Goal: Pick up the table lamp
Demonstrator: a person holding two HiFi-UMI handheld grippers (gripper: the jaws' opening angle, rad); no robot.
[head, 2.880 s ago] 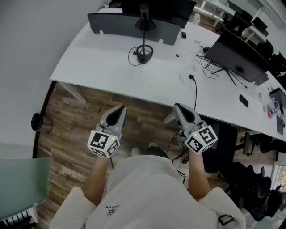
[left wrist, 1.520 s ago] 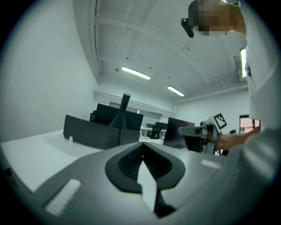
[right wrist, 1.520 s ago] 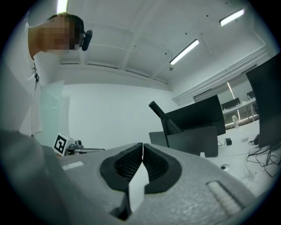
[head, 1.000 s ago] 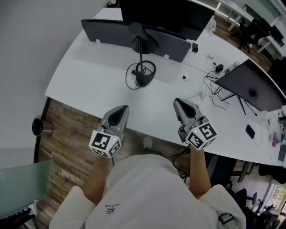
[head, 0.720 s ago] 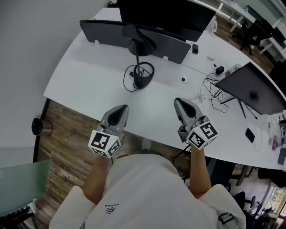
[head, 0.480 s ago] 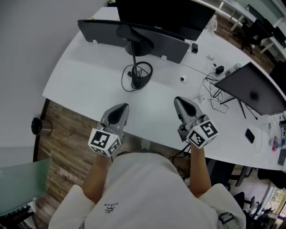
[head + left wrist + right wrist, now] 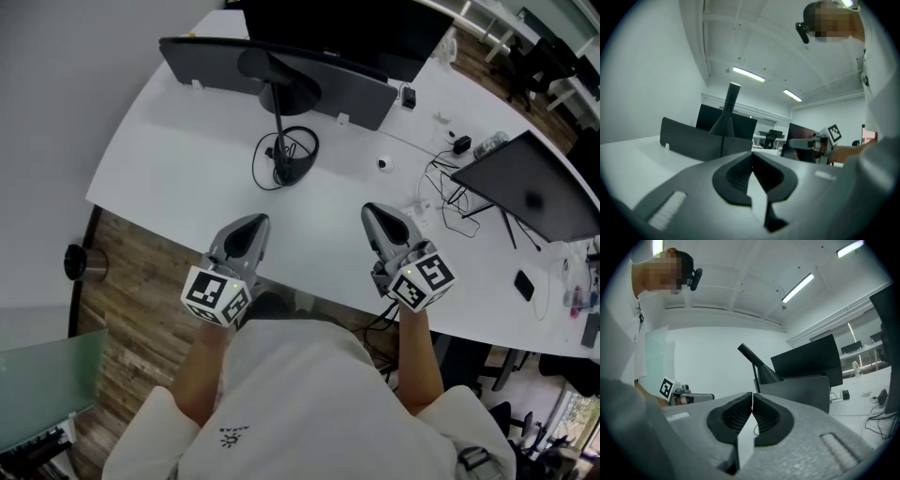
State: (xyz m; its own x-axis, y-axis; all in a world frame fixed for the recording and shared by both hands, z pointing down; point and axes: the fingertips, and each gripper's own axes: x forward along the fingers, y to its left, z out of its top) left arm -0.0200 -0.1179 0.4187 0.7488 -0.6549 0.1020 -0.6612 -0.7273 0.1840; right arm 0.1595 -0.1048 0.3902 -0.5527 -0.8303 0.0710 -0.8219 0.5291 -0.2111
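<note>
Both grippers are level over the near edge of the white desk [image 7: 178, 159], side by side and apart.

Left gripper [image 7: 251, 223]: jaws pressed together, nothing between them.

Right gripper [image 7: 371, 212]: jaws also pressed together, nothing between them.

The table lamp [image 7: 290, 172] stands upright on the desk, farther in than both grippers and well apart from them. It lies roughly between their lines, nearer the left one. Its black round base has a cord [image 7: 258, 169] looped around it. The thin stem rises to a dark cone head just in front of the grey divider panel [image 7: 211, 58].

A dark monitor [image 7: 534, 187] stands on the desk to the right, with loose cables near it.
</note>
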